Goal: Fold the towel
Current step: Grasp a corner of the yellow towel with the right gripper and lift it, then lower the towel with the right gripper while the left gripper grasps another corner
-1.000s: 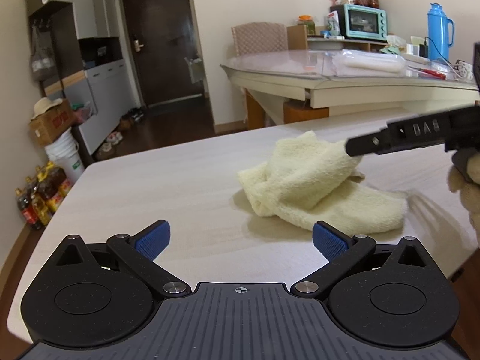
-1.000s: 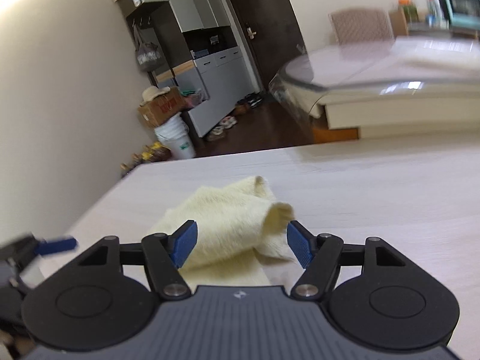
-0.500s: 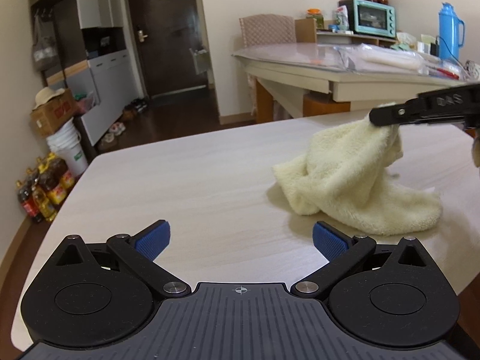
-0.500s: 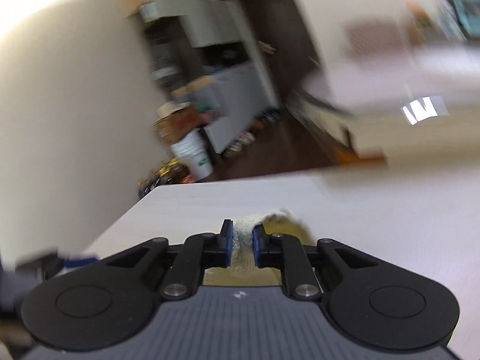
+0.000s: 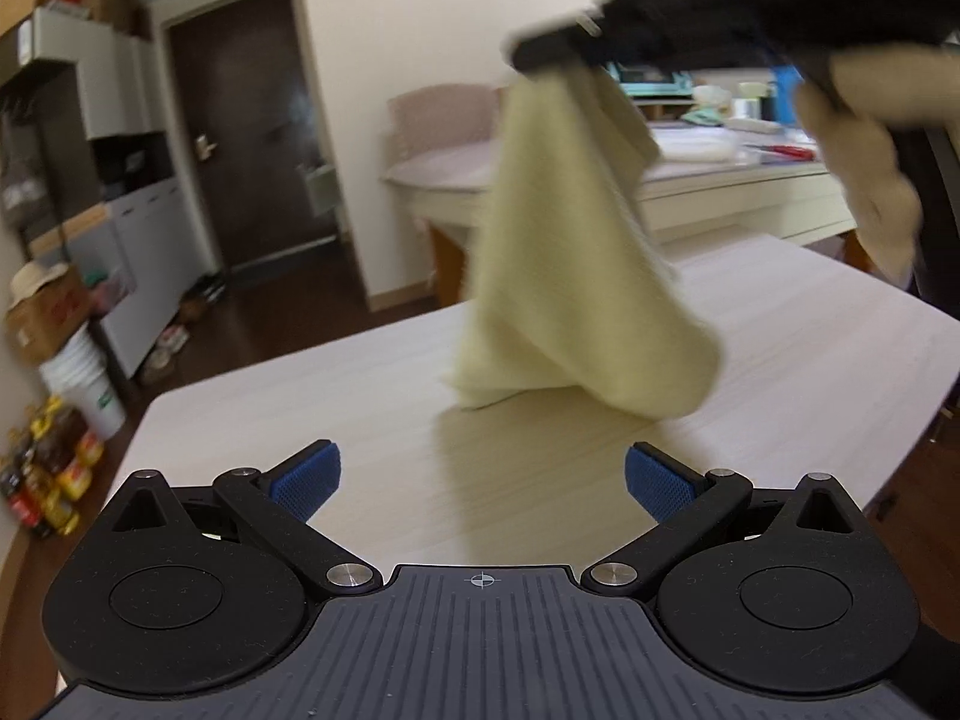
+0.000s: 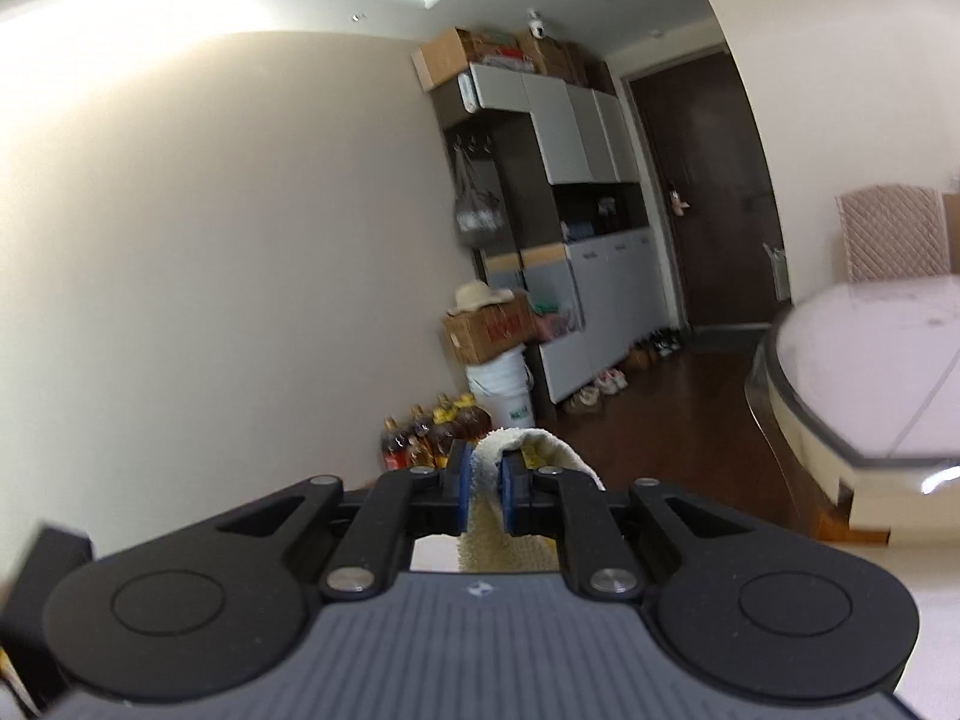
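A pale yellow towel (image 5: 564,252) hangs in the air over the light wooden table (image 5: 810,348), its lower end just touching the tabletop. My right gripper (image 5: 540,63) holds its top, high at the upper right of the left wrist view, with a hand (image 5: 864,162) behind it. In the right wrist view that gripper (image 6: 482,486) is shut on a fold of the towel (image 6: 510,444), which droops below the blue pads. My left gripper (image 5: 477,477) stands open low over the table's near part, short of the towel, with nothing between its fingers.
A second table (image 5: 720,180) with a chair (image 5: 444,120) and kitchen items stands behind. At the left are grey cabinets (image 5: 120,180), a cardboard box, a white bucket (image 5: 90,390) and several bottles (image 5: 48,480) on the floor. A dark door (image 5: 252,144) is at the back.
My right gripper closed on the towel and lifted it high off the table, so it now hangs nearly free. The left gripper stayed open and moved a little.
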`<state>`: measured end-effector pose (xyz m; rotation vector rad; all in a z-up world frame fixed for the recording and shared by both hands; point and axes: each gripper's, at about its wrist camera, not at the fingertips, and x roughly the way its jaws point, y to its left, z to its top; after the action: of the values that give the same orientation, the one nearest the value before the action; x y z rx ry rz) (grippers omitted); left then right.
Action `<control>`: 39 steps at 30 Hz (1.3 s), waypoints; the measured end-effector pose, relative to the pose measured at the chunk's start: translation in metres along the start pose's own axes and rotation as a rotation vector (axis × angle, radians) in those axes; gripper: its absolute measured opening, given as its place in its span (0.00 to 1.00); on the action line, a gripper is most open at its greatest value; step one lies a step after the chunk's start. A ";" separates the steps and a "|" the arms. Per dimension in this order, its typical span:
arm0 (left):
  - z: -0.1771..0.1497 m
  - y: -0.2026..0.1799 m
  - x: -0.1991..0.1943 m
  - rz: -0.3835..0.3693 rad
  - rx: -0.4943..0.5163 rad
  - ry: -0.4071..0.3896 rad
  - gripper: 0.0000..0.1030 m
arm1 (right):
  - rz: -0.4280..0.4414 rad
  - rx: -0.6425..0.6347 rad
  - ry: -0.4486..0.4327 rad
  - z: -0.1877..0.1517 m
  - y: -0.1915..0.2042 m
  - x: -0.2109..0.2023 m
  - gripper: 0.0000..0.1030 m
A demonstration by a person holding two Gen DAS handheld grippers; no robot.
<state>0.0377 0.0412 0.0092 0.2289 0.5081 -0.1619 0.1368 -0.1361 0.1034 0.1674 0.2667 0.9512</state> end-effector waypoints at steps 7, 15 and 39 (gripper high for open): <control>0.005 -0.013 0.006 -0.033 0.009 -0.017 1.00 | -0.062 -0.054 -0.174 0.033 0.002 -0.043 0.11; -0.001 -0.047 0.030 -0.147 0.067 0.017 1.00 | -0.323 0.020 0.043 -0.013 -0.039 -0.053 0.11; 0.011 -0.046 0.096 -0.203 0.188 0.062 1.00 | -0.333 -0.117 0.491 -0.132 -0.039 -0.090 0.44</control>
<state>0.1156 -0.0150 -0.0368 0.3666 0.5780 -0.4026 0.0784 -0.2293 -0.0189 -0.2189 0.6672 0.6615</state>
